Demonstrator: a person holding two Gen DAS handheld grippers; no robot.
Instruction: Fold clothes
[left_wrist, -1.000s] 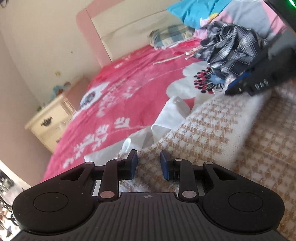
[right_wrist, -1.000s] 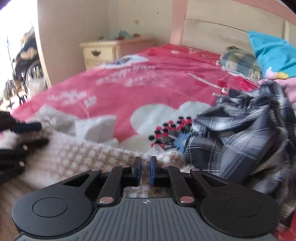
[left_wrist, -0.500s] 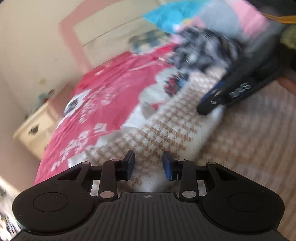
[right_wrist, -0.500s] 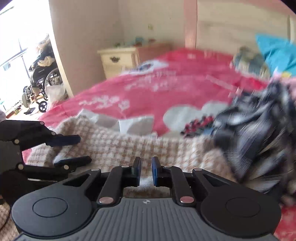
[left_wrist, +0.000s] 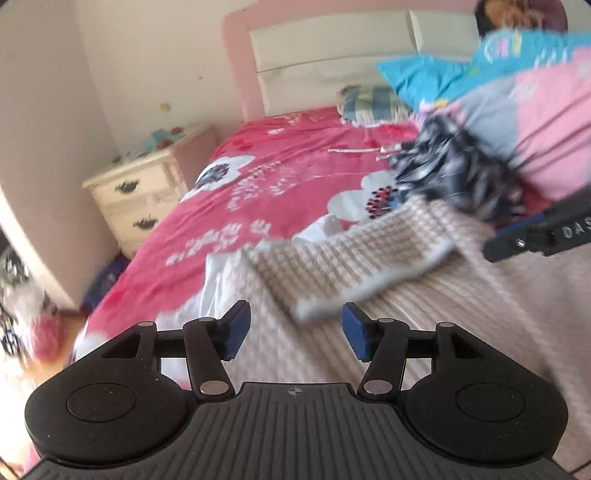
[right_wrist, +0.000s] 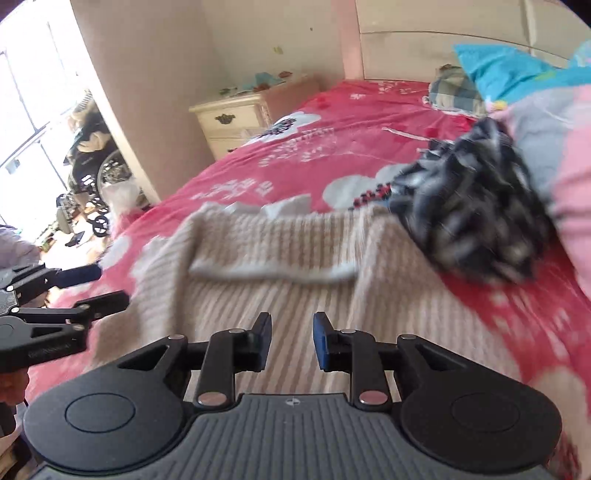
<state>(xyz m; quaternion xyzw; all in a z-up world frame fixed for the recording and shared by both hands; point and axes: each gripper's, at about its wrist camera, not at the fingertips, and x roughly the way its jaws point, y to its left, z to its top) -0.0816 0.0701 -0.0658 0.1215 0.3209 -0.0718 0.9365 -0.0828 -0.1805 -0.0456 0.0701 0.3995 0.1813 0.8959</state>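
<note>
Now lifted back off the beige knit sweater (right_wrist: 280, 236), freshly folded over itself on the bed (left_wrist: 258, 177); left gripper (left_wrist: 293, 330) and right gripper (right_wrist: 290, 339) both opening, empty.

Plaid garment (right_wrist: 476, 206) motion-blurred; beige sweater (left_wrist: 369, 266) weave smeared, cut by frame edge.

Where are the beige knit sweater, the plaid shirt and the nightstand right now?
beige knit sweater (right_wrist: 303, 236): right wrist view, on its folded-over upper panel.
plaid shirt (right_wrist: 476, 206): right wrist view, middle of the crumpled heap.
nightstand (left_wrist: 136, 195): left wrist view, on its drawer front.
</note>
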